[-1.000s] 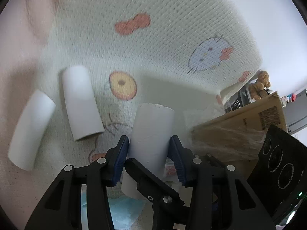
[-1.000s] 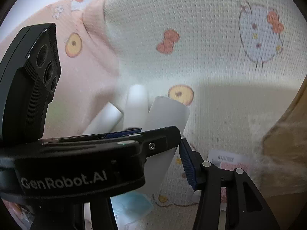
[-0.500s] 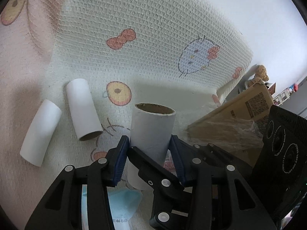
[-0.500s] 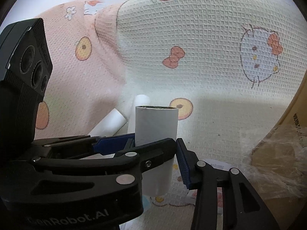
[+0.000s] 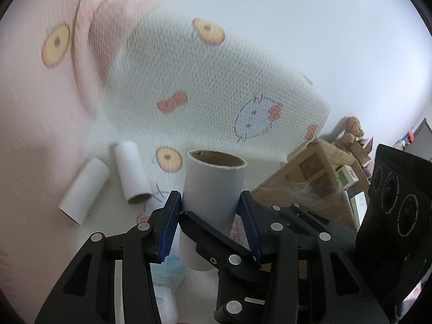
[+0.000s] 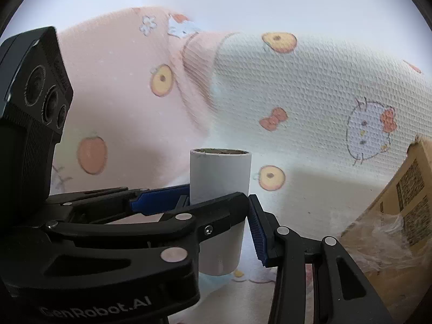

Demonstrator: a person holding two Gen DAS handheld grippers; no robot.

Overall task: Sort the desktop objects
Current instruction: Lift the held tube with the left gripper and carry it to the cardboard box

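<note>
Two tubes (image 5: 108,181) left of held tube (image 5: 213,183)

The supporting surface is a soft blanket (image 5: 216,86) in a cream waffle weave with a pink section to the left, printed with cartoon cat faces, orange bows and round yellow fruit. Two white cardboard tubes (image 5: 84,190) (image 5: 132,172) lie on their sides on it, just beside each other at the left. A light blue packet (image 5: 168,270) lies at the near edge, partly hidden. A brown cardboard box (image 6: 399,208), partly wrapped in clear film, sits at the right.
</note>
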